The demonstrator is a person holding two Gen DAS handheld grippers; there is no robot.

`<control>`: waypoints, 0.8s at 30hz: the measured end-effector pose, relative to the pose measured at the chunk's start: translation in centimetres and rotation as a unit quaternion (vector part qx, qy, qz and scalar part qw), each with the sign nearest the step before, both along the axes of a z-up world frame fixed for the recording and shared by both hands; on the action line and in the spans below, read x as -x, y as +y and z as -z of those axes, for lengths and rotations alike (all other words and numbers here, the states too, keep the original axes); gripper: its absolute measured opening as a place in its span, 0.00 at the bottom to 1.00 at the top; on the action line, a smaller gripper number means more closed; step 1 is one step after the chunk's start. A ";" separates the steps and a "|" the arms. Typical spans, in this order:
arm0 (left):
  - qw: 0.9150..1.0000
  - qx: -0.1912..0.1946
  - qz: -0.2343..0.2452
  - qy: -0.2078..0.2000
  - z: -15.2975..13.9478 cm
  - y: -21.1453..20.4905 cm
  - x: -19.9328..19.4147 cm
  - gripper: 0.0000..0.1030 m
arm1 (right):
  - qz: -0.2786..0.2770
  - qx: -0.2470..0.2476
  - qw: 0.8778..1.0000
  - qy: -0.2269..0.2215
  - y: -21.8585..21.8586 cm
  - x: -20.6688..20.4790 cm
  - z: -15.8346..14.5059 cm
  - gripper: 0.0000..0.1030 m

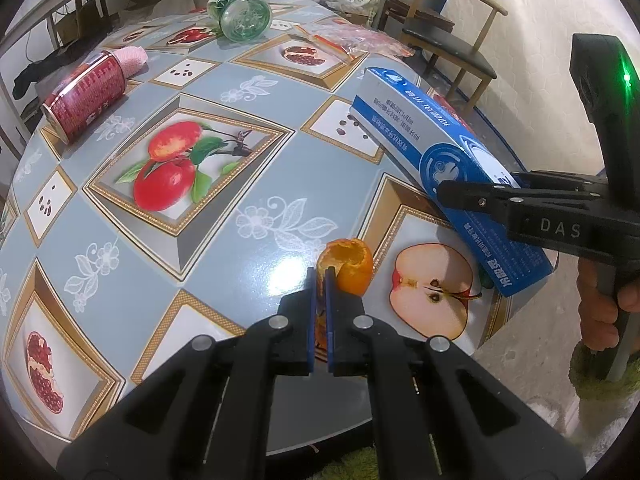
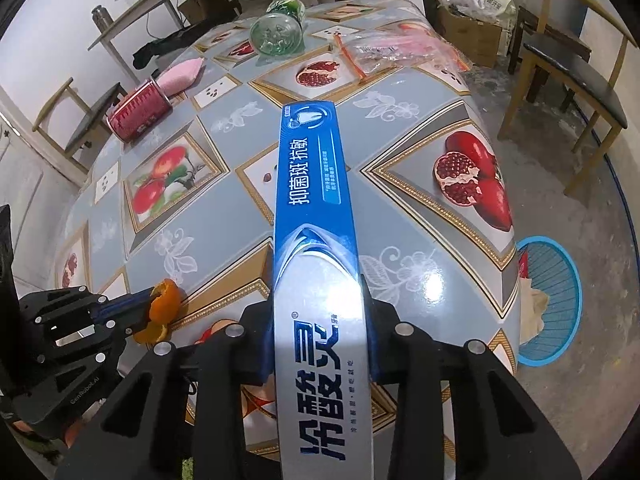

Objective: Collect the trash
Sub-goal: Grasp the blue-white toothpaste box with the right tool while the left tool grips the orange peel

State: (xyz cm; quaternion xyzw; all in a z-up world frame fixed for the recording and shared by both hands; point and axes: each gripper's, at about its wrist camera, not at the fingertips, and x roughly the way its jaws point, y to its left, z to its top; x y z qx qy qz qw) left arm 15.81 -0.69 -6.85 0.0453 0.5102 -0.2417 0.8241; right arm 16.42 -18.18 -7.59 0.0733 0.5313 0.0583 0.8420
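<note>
Left gripper [image 1: 320, 276]: black, 2 blue-padded fingers clenched on a curled orange peel [image 1: 352, 266] held just above the table's near edge; seen from the side in the right wrist view [image 2: 150, 300].
Right gripper [image 2: 320, 312]: black, 2 fingers clamped on the sides of a long blue and silver cardboard toothpaste box [image 2: 314, 216], which juts forward over the table, clear of its surface.
Table [image 1: 132, 248]: round, covered with a glossy grey-blue cloth printed with framed apples and pomegranates.
Red metal can [image 1: 86, 94]: lying on its side at the far left, touching a pink knitted cloth [image 1: 130, 60].
Green clear plastic bottle [image 1: 240, 14]: lying on its side at the far edge, base toward the camera.
Crumpled clear pink-printed plastic wrapper [image 2: 394, 50]: far right of the table.
Blue plastic basket [image 2: 554, 300]: on the floor beside the table's right edge, holding some paper.
Wooden chair with black seat [image 2: 576, 72]: standing right of the table.
</note>
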 end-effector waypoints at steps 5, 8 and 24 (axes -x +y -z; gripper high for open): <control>1.000 0.002 0.000 -0.001 -0.1 0.1 0.0 0.01 | 0.000 -0.002 1.000 -0.002 0.0 0.0 0.0 0.32; 1.000 0.004 0.001 -0.003 -0.2 0.1 0.2 0.01 | 0.001 -0.003 1.000 -0.004 0.0 0.0 -0.1 0.32; 1.000 0.007 0.002 -0.010 -0.7 0.0 0.5 0.01 | 0.000 -0.003 1.000 -0.009 0.1 0.1 -0.4 0.32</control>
